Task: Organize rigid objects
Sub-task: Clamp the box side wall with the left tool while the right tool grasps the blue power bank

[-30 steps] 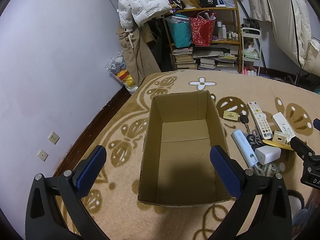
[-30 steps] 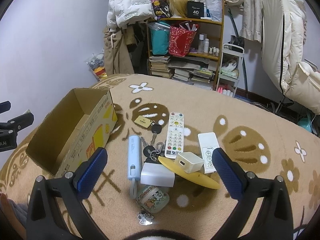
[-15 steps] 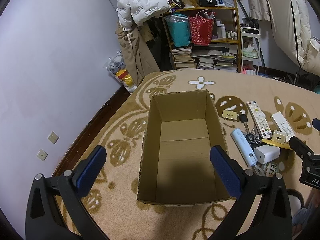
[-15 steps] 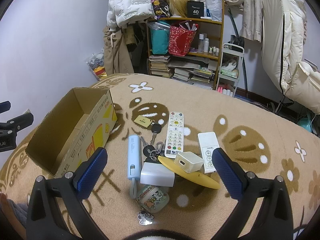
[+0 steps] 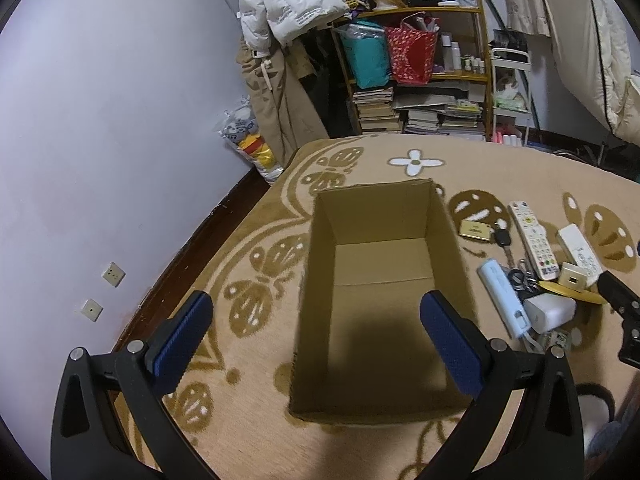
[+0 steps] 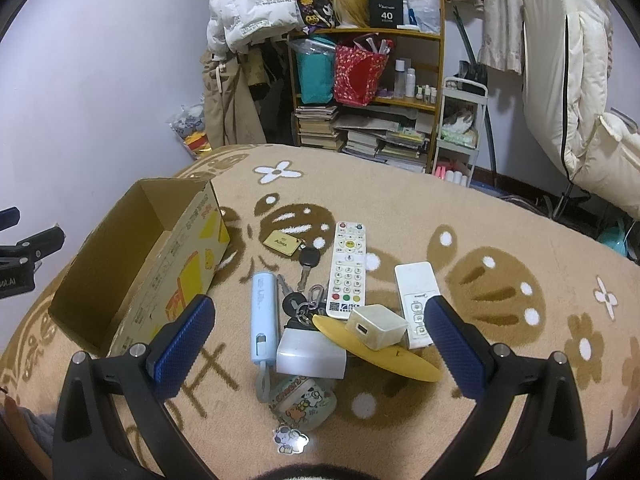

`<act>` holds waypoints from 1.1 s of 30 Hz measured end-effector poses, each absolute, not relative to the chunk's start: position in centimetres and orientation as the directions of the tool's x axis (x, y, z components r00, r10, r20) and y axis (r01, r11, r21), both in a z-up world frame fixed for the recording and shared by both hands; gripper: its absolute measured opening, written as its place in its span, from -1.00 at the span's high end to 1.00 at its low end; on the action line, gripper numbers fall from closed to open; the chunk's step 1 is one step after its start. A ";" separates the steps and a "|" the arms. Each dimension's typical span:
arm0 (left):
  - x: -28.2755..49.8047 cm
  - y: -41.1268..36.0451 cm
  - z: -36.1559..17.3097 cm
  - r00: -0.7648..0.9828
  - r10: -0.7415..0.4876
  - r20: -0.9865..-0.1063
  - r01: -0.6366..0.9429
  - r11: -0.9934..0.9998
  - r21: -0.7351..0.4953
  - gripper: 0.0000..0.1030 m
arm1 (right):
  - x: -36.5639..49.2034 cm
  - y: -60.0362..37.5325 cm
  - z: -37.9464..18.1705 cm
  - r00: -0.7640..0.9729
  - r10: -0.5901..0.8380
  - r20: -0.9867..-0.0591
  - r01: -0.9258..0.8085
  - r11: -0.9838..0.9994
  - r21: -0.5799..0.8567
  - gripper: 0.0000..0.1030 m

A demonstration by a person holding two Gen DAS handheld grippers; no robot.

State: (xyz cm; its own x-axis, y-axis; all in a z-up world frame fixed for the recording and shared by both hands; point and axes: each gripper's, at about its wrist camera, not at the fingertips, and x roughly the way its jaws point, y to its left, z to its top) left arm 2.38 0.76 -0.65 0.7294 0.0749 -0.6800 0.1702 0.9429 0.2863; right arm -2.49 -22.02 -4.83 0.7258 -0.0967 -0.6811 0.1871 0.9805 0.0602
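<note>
An empty brown cardboard box (image 5: pixel 384 272) (image 6: pixel 132 264) stands open on the patterned blanket. My left gripper (image 5: pixel 316 336) hovers open over its near end, holding nothing. Right of the box lies a cluster: a pale blue power bank (image 6: pixel 264 318), keys (image 6: pixel 304 300), a long white remote (image 6: pixel 347 268), a smaller white remote (image 6: pixel 416 300), two white chargers (image 6: pixel 310 354) (image 6: pixel 376 326), a yellow disc (image 6: pixel 376 354), a gold tag (image 6: pixel 282 242) and a cartoon earbud case (image 6: pixel 304 404). My right gripper (image 6: pixel 320 344) hangs open above this cluster, empty.
The tan floral blanket (image 6: pixel 480 216) covers the bed. Beyond it stand a cluttered bookshelf (image 6: pixel 368 92), hanging coats (image 6: pixel 240 20) and a white cart (image 6: pixel 460 128). A purple wall (image 5: pixel 100 120) with sockets runs along the left; a folded chair (image 6: pixel 580 80) is at right.
My left gripper has drifted slightly, so the box sits a little farther away in its view. The right gripper and the objects have hardly moved.
</note>
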 end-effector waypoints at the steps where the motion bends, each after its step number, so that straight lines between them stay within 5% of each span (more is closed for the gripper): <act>1: 2.9 1.0 -0.7 0.723 0.080 -0.686 0.164 0.945 0.284 -0.99 | -2.2 -22.1 -4.8 0.723 -0.095 -0.685 0.187 0.980 0.062 -1.00; 33: 10.8 4.3 -7.7 0.475 0.264 -0.840 0.114 0.928 0.355 -0.99 | 5.1 -19.1 -9.6 0.628 0.062 -0.776 0.044 0.993 0.114 -1.00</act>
State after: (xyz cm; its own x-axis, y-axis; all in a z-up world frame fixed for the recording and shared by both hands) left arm 10.80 4.33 -7.71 0.4748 0.2636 -0.8397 0.1136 0.9277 0.3555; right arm 5.14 -19.13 -9.61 0.6281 0.0617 -0.7756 0.0436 0.9925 0.1142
